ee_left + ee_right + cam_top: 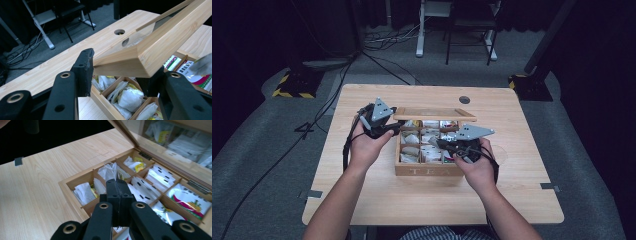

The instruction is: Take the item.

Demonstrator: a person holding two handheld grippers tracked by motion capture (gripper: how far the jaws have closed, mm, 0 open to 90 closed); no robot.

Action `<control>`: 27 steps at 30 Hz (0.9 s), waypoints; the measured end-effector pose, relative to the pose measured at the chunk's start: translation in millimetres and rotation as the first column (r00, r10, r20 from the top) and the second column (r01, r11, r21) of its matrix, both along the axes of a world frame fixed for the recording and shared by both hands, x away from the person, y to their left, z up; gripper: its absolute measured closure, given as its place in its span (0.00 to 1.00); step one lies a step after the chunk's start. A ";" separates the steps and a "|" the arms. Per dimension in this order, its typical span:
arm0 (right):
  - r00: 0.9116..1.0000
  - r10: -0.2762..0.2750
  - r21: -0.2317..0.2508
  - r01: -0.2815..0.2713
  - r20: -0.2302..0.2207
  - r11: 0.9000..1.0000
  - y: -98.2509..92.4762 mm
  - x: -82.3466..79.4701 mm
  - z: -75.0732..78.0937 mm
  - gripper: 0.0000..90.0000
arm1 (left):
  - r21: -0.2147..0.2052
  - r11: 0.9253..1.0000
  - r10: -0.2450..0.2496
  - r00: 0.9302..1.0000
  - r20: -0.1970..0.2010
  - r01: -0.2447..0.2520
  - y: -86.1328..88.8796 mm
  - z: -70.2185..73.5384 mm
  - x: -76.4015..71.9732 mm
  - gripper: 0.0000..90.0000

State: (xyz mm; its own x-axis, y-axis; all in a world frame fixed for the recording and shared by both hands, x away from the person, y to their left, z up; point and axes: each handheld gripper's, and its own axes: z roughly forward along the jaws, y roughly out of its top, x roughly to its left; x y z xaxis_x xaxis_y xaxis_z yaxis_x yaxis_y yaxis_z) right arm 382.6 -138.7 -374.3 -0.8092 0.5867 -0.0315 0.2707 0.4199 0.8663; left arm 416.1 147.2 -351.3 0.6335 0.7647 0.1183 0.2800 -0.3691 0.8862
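Left gripper (pixel 117 75) clamps tilted lid (pixel 155 45); right gripper (pixel 117 185) apparently pinches upright sachet (pixel 111 171).

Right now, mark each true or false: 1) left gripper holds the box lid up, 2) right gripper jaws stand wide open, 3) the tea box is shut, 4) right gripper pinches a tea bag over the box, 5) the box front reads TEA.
1) True: the left gripper is clamped on a corner of the lid.
2) False: the right gripper has its jaws together.
3) False: the tea box is open, its compartments in sight.
4) True: a tea bag sits in the jaws above the compartments.
5) True.
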 end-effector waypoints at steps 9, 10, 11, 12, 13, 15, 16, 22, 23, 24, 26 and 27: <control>0.998 -0.056 0.022 0.056 0.009 0.998 -33.2 -6.1 5.9 1.00 | -0.001 1.000 0.000 1.000 0.000 0.000 0.1 0.0 0.2 0.58; 0.998 -0.062 0.024 0.062 0.012 0.998 -36.7 -6.5 6.6 1.00 | 0.000 1.000 0.000 1.000 0.000 0.000 0.1 0.1 0.1 0.58; 0.997 -0.070 0.027 0.069 0.013 0.997 -40.1 -7.1 7.2 1.00 | 0.002 1.000 0.000 1.000 0.000 0.000 0.1 0.1 0.1 0.58; 0.997 -0.070 0.027 0.069 0.013 0.997 -40.1 -7.1 7.2 1.00 | 0.002 1.000 0.000 1.000 0.000 0.000 0.1 0.1 0.1 0.58; 0.997 -0.076 0.029 0.076 0.015 0.997 -42.7 -7.5 7.7 1.00 | 0.003 1.000 0.000 1.000 0.000 0.000 0.1 0.1 0.0 0.58; 0.996 -0.091 0.035 0.090 0.016 0.995 -51.5 -8.7 9.1 1.00 | 0.003 1.000 0.001 1.000 0.000 -0.001 0.0 0.1 0.1 0.58; 0.995 -0.097 0.038 0.097 0.017 0.995 -55.0 -9.3 9.7 1.00 | 0.002 1.000 0.001 1.000 0.000 -0.001 0.0 0.1 0.1 0.58; 0.991 -0.135 0.052 0.134 0.015 0.990 -74.2 -11.1 12.1 1.00 | 0.003 1.000 0.001 1.000 -0.001 -0.001 -0.1 0.2 0.0 0.58; 0.990 -0.141 0.053 0.140 0.016 0.989 -77.0 -11.4 12.4 1.00 | 0.001 1.000 0.001 1.000 -0.001 -0.001 -0.2 0.0 -0.2 0.58; 0.988 -0.151 0.040 0.150 0.021 0.988 -83.4 -12.3 13.2 1.00 | 0.002 1.000 0.001 1.000 -0.001 -0.001 0.0 -0.3 -0.3 0.58; 0.987 -0.156 0.034 0.156 0.022 0.987 -85.6 -12.6 13.5 1.00 | 0.003 1.000 0.000 1.000 0.000 0.000 0.2 -0.8 -0.2 0.58; 0.985 -0.168 0.025 0.168 0.023 0.986 -92.1 -13.0 13.9 1.00 | 0.001 1.000 0.000 1.000 -0.003 0.000 -0.1 -1.2 -0.3 0.57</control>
State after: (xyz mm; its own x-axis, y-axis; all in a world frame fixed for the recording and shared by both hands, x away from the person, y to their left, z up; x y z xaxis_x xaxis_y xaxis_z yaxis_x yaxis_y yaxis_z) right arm 369.5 -230.8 -360.4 -0.6982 0.7150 -0.0354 0.3142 0.3506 0.8823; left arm 415.8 147.1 -352.5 0.6337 0.7646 0.1173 0.2825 -0.3699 0.8851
